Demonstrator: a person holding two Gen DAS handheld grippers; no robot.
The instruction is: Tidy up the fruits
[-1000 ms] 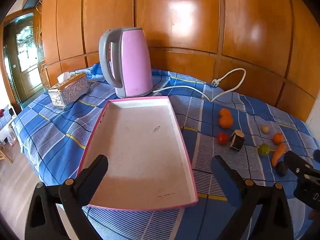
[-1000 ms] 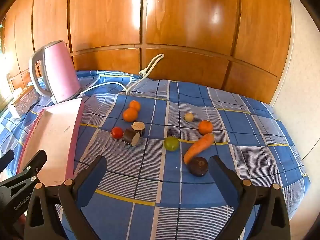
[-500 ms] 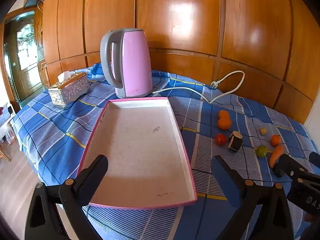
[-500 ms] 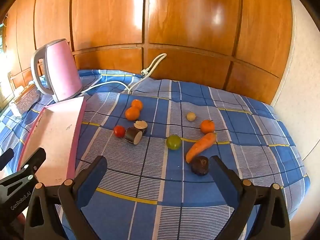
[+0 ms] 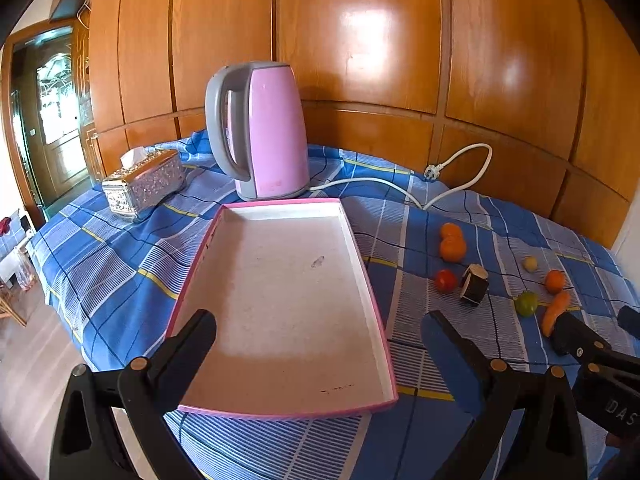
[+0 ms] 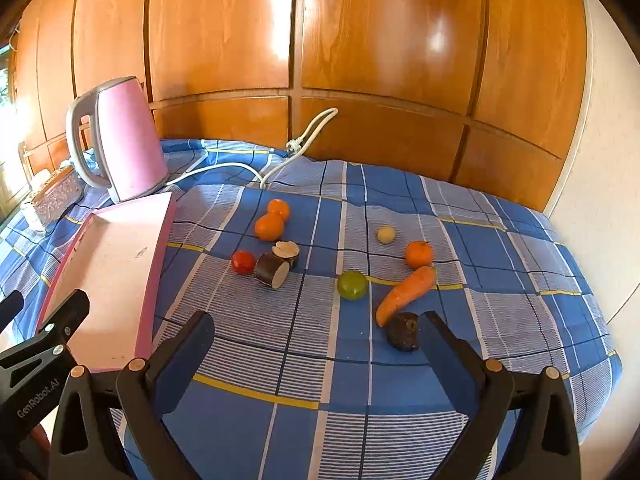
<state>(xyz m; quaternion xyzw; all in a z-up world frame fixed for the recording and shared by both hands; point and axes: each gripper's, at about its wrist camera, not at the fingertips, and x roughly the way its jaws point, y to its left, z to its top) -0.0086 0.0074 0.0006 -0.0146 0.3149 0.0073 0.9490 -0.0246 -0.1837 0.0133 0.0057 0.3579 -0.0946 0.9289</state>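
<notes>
Fruits (image 6: pixel 352 285) lie scattered on the worktop (image 6: pixel 280 320), right of the bare tray (image 5: pixel 280 288). Both tools, left tool (image 5: pixel 318 334) and right tool (image 6: pixel 316 334), are released. Centre one fruit between the fingers before clenching.

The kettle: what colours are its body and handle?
The kettle has a pink body and grey handle; left wrist view shows it best.
</notes>
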